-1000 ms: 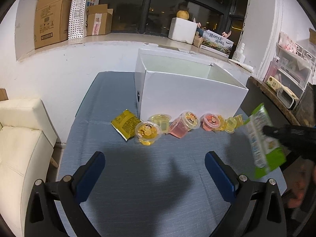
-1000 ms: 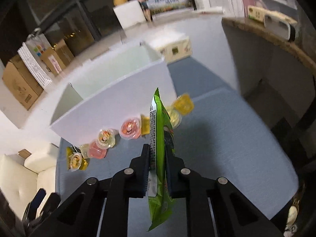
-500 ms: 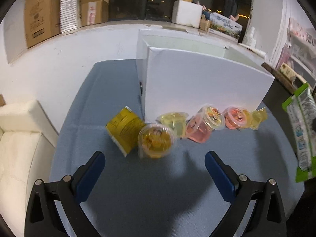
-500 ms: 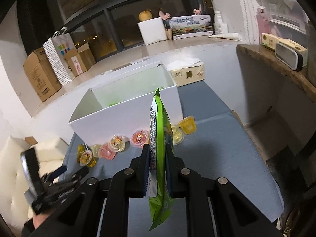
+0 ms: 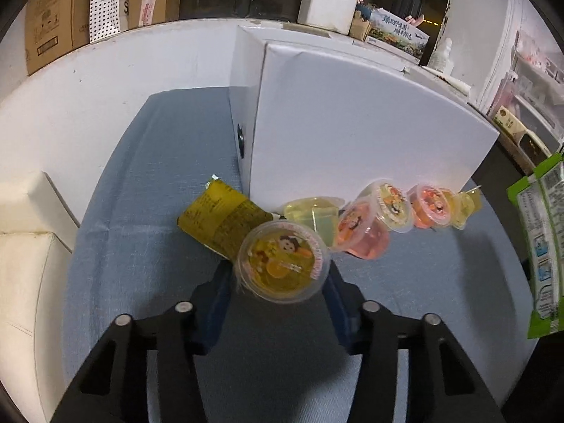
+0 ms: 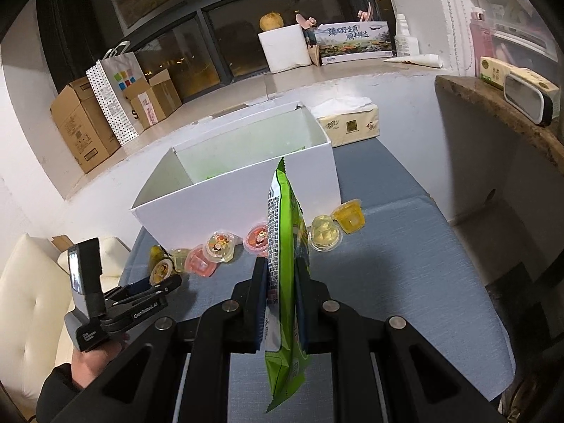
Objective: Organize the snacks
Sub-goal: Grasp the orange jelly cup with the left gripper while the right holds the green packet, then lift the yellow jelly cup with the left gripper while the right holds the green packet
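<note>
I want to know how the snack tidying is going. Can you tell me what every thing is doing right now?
Left claw: closing around the yellow jelly cup.
Right claw: shut on the green snack bag, held upright.
White box: open on top.
Yellow packet: lying flat on the table.
Pink jelly cup: tipped on its side.

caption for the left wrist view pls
Left gripper closing around a yellow jelly cup beside the white box.

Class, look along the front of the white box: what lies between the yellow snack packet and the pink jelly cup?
In the left wrist view, a pale yellow-green jelly cup lies between the yellow snack packet and the pink jelly cup.
</note>
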`<state>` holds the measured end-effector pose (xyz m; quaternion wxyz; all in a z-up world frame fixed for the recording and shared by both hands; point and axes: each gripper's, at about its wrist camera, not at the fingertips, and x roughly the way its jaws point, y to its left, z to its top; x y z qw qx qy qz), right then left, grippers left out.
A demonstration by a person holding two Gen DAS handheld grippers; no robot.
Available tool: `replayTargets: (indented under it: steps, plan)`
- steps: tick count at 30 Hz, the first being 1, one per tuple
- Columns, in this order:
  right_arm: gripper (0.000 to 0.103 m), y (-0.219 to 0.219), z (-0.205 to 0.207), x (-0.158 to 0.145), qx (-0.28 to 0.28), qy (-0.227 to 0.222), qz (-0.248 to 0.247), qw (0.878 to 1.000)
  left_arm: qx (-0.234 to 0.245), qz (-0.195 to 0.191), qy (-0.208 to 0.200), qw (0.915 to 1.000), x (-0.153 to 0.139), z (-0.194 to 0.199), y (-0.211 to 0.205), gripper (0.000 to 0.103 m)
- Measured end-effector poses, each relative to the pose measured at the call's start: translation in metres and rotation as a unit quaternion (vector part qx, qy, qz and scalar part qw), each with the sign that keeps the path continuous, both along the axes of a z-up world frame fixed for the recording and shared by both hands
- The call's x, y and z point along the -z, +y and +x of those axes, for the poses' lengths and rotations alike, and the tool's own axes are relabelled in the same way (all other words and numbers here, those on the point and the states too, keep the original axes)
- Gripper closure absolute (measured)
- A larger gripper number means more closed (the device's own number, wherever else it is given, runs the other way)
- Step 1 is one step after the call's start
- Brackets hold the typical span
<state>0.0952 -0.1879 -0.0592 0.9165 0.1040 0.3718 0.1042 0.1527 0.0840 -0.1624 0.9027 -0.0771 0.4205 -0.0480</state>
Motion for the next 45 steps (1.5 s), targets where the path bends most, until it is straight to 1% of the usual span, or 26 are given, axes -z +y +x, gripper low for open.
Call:
replayTargets:
  steps: [2,4,6,9,12,14,15,16,17,18,19,23,25,27,30,33,34,35,36,37,38,40,45]
  plan:
    - [0.088,0.001,0.0,0.0,-0.004,-0.002,0.001,1.0,0.0,-0.01,-0.008,0.9999,-0.007,-0.009,-0.002,0.055]
    - [0.088,0.001,0.001,-0.001,-0.007,-0.004,0.001,1.0,0.007,-0.011,-0.028,0.9995,-0.02,-0.023,-0.006,0.064]
    - [0.088,0.002,0.001,0.0,-0.009,-0.003,0.003,1.0,0.019,-0.009,-0.046,0.9987,-0.033,-0.035,-0.012,0.07]
    - [0.088,0.003,0.001,0.0,-0.011,-0.002,0.004,1.0,0.027,-0.015,-0.045,0.9985,-0.036,-0.039,-0.015,0.07]
    - [0.088,0.003,0.001,0.0,-0.012,-0.004,0.004,1.0,0.024,0.009,-0.025,0.9994,-0.024,-0.036,-0.017,0.07]
    - [0.088,0.002,0.001,0.0,-0.012,-0.003,0.005,1.0,0.017,0.005,-0.015,0.9997,-0.02,-0.036,-0.016,0.066]
    - [0.088,0.001,0.002,0.001,-0.012,-0.003,0.007,1.0,0.015,0.002,-0.012,0.9998,-0.019,-0.038,-0.016,0.055]
    - [0.088,0.001,0.002,0.001,-0.012,-0.002,0.007,1.0,0.015,0.002,-0.012,0.9998,-0.018,-0.041,-0.017,0.037]
    - [0.088,0.001,0.002,0.001,-0.013,-0.001,0.007,1.0,0.018,0.0,-0.012,0.9998,-0.018,-0.043,-0.021,0.025]
    - [0.088,0.001,0.002,0.002,-0.013,-0.001,0.009,1.0,0.022,-0.001,-0.016,0.9996,-0.019,-0.045,-0.025,0.009]
    - [0.088,0.001,0.002,0.002,-0.013,0.0,0.011,1.0,0.032,-0.004,-0.022,0.9992,-0.02,-0.047,-0.032,0.006]
    - [0.088,-0.001,0.002,0.001,-0.013,-0.002,0.012,1.0,0.07,-0.005,-0.015,0.9974,-0.014,-0.048,-0.062,0.004]
    - [0.088,-0.001,0.001,0.001,-0.013,-0.003,0.013,1.0,0.08,0.01,-0.006,0.9968,-0.008,-0.043,-0.078,0.004]
    - [0.088,-0.002,0.001,0.001,-0.012,-0.003,0.015,1.0,0.088,0.014,-0.004,0.9961,-0.006,-0.039,-0.087,0.004]
    - [0.088,-0.003,0.001,0.002,-0.01,-0.001,0.018,1.0,0.088,0.024,0.004,0.9958,-0.001,-0.03,-0.094,0.004]
    - [0.088,-0.004,0.001,0.002,-0.009,0.0,0.02,1.0,0.08,0.023,0.008,0.9965,0.002,-0.022,-0.091,0.004]
    - [0.088,-0.004,0.001,0.002,-0.008,0.0,0.021,1.0,0.081,0.018,0.008,0.9965,0.002,-0.02,-0.09,0.005]
    - [0.088,-0.005,0.001,0.002,-0.008,0.0,0.021,1.0,0.082,0.014,0.007,0.9965,0.003,-0.019,-0.09,0.008]
    - [0.088,-0.005,0.001,0.002,-0.008,0.0,0.022,1.0,0.082,0.012,0.009,0.9965,0.003,-0.019,-0.089,0.037]
    - [0.088,-0.006,0.001,0.002,-0.008,0.0,0.022,1.0,0.074,0.019,0.011,0.997,0.002,-0.02,-0.086,0.056]
    - [0.088,-0.006,0.001,0.002,-0.008,0.0,0.023,1.0,0.068,0.022,0.011,0.9974,0.001,-0.021,-0.083,0.055]
    - [0.088,-0.005,0.0,0.002,-0.008,0.0,0.023,1.0,0.078,0.003,0.012,0.9969,-0.001,-0.023,-0.083,0.056]
    - [0.088,-0.004,0.0,0.002,-0.01,-0.001,0.022,1.0,0.08,-0.006,-0.005,0.9968,-0.014,-0.035,-0.078,0.056]
